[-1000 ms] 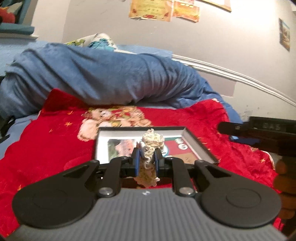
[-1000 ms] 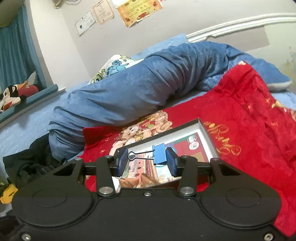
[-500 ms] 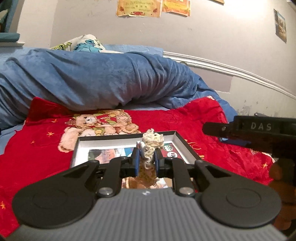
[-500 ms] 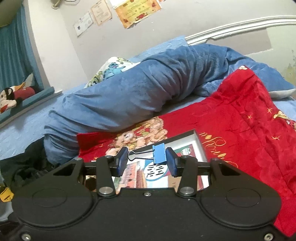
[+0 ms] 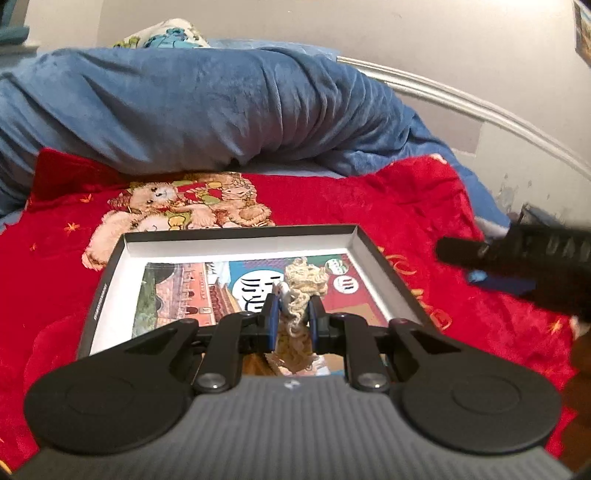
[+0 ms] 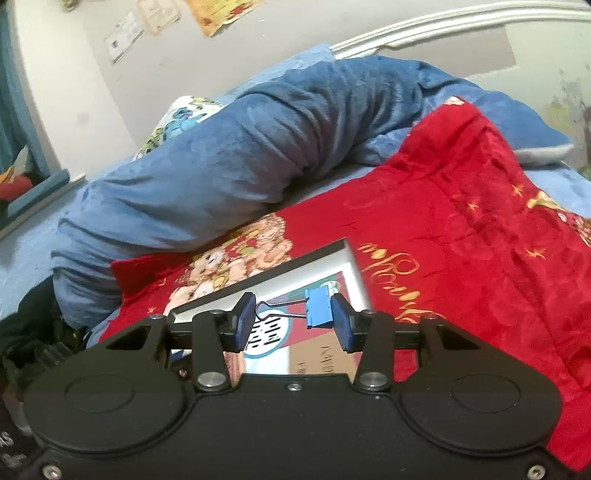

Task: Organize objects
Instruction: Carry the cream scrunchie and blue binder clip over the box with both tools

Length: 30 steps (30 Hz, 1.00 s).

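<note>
My left gripper (image 5: 293, 316) is shut on a cream bundle of yarn (image 5: 301, 291), held just above the near part of a shallow black box (image 5: 380, 258) with white inner walls and a printed sheet on its floor. The box lies on the red blanket. In the right wrist view, my right gripper (image 6: 293, 325) is shut on a blue binder clip (image 6: 317, 308), gripped end to end with its wire handles pointing left. That clip hangs over the right part of the same box (image 6: 321, 260). The right gripper's body (image 5: 517, 258) juts in at the right of the left wrist view.
A rolled blue duvet (image 5: 207, 110) lies across the bed behind the box. A red blanket (image 5: 406, 199) with a teddy bear print (image 5: 177, 206) covers the near bed. A patterned pillow (image 5: 166, 35) sits behind the duvet. Dark clothing (image 6: 26, 332) is heaped at the left.
Both grippers have moved forward and slightly down towards the box, which now looks larger and nearer. The yarn and the clip stay gripped as before.
</note>
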Each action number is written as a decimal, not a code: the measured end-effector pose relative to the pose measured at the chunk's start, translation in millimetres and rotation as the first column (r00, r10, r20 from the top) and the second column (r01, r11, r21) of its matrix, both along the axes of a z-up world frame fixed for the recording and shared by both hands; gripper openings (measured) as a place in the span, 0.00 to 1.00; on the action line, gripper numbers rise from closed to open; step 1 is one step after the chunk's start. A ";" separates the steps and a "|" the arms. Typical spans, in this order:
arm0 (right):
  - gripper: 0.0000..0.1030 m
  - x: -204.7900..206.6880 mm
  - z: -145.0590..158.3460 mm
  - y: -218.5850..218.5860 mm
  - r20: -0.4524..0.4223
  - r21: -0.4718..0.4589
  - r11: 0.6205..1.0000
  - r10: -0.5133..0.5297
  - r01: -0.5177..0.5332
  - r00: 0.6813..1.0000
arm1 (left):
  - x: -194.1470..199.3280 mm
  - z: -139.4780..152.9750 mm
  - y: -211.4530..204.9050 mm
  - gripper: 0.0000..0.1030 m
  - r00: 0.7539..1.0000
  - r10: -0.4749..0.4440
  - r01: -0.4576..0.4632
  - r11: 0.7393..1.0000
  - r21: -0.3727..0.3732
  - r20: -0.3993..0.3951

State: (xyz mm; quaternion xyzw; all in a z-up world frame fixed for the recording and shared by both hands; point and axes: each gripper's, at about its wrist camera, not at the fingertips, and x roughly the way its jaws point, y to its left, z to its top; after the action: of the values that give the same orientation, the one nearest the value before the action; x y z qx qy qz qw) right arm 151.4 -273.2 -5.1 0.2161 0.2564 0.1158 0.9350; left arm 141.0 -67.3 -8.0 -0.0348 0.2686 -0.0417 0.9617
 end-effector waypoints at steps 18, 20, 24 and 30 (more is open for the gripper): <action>0.42 17.3 -35.8 14.4 -0.098 0.020 0.997 0.070 -0.068 0.993 | 1.4 -21.5 -11.3 0.20 0.999 -0.038 0.038 0.999 -0.005 -0.029; 0.42 19.5 -40.5 21.1 -0.110 0.007 0.997 0.078 -0.077 0.991 | 0.9 -23.1 -13.1 0.20 0.999 -0.036 0.036 0.999 -0.002 -0.029; 0.42 24.0 -48.5 29.5 -0.123 -0.002 0.996 0.089 -0.090 0.988 | 0.2 -23.7 -13.0 0.20 0.999 -0.034 0.034 0.999 -0.004 -0.032; 0.42 29.0 -54.0 37.5 -0.143 0.032 0.994 0.109 -0.105 0.984 | 0.8 -27.3 -12.6 0.20 0.999 -0.029 0.029 1.000 0.005 -0.043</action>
State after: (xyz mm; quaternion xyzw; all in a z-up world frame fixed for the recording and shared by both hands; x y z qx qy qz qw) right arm 180.4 -235.7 -59.1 0.2212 0.3333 0.1531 0.9036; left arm 141.8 -79.9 -35.3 -0.0288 0.2896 -0.0543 0.9552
